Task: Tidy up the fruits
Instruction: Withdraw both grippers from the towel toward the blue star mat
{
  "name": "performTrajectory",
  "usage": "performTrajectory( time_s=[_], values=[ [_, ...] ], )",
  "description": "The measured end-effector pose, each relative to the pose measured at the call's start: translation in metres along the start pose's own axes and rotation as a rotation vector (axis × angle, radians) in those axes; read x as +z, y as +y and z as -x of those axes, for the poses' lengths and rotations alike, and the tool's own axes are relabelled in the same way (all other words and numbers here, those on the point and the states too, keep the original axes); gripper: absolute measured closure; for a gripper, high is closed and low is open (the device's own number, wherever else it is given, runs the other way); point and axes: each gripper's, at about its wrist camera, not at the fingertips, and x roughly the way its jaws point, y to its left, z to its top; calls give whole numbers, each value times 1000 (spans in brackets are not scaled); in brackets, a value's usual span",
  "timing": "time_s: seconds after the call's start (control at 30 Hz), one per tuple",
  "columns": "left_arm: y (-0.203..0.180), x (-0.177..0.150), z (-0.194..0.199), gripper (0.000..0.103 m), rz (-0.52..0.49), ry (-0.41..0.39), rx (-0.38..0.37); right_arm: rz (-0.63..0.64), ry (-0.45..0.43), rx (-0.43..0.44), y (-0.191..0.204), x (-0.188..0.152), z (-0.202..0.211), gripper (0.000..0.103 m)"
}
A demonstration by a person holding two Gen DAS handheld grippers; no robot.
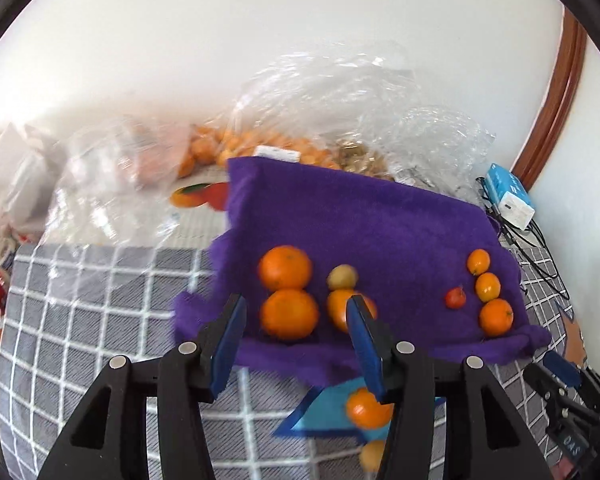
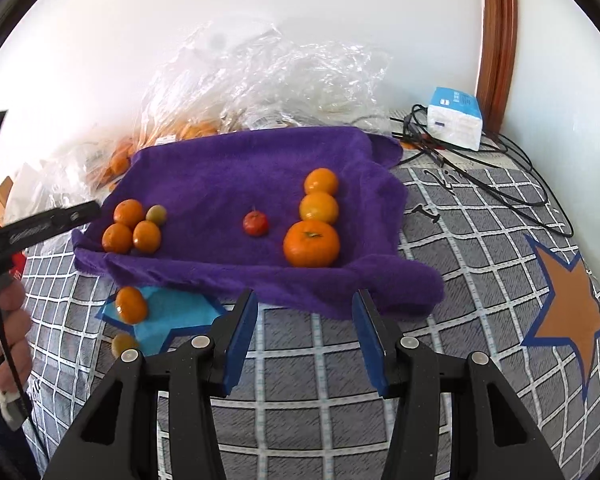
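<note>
Both grippers, left gripper [image 1: 296,344] and right gripper [image 2: 304,332], hover open and empty before a purple towel [image 2: 228,168] holding sorted fruit groups; next, likely fetching the stray orange [image 2: 131,305] off the towel.

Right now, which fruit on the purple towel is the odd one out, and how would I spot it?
Find the purple fleece towel on the checked bedcover. Between its two clusters of orange citrus sits a small red tomato-like fruit alone, touching nothing. It is the only red one.

Towel [image 2: 236,168] fuzzy purple cloth; oranges [image 2: 311,243] glossy, dimpled; bags [image 2: 260,76] crinkled clear plastic; bedsheet [image 2: 460,248] matt woven check; door frame [image 2: 498,32] polished wood.
</note>
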Motion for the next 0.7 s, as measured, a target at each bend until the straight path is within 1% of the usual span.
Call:
performTrajectory(
  time_s=[0.07,0.13,0.23,0.3,0.37,0.5,0.6,0.7],
  values=[
    [18,-9,7,53,35,4,13,1,0,-19,8,-3,0,54],
    [37,-23,13,53,62,13,11,5,-5,-21,16,-9,1,54],
    [58,-42,17,53,76,16,30,20,-22,-26,28,-18,1,54],
    [67,-54,17,53,75,22,56,31,-24,-27,36,-24,0,54],
    [80,-67,15,53,89,36,58,44,-16,-4,46,-30,-3,54],
    [104,-83,16,53,139,40,56,56,1,47,63,-38,-8,63],
    [115,-90,20,53,162,9,25,82,3,91,78,-42,-10,64],
    [114,-95,20,53,174,-11,1,100,3,149,93,-44,-11,64]
  ],
)
